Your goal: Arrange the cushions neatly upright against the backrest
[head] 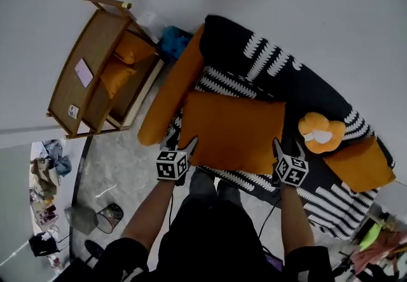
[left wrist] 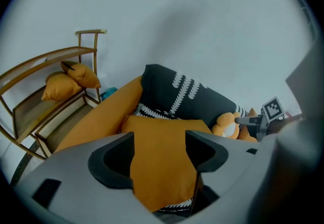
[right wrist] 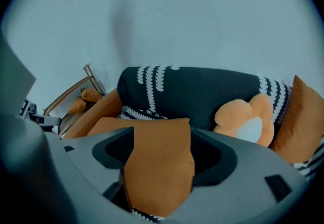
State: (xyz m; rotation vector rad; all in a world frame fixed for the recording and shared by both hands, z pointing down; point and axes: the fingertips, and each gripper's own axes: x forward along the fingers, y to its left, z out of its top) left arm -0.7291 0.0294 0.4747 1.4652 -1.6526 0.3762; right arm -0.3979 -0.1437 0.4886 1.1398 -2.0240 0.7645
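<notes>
Head view: the large orange cushion (head: 232, 131) is seen lying flat on the sofa seat (head: 331, 201) at mid-frame, below the patterned backrest (head: 280, 67). The left hand-held gripper (head: 182, 145) and right hand-held gripper (head: 287, 147) are spread, a near corner framed by each, unpinched. Both corners should be pinched evenly, then the cushion tipped upright.

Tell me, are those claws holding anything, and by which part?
Nothing is gripped: left claw and right claw stand open, each at a near corner of the large orange cushion.
</notes>
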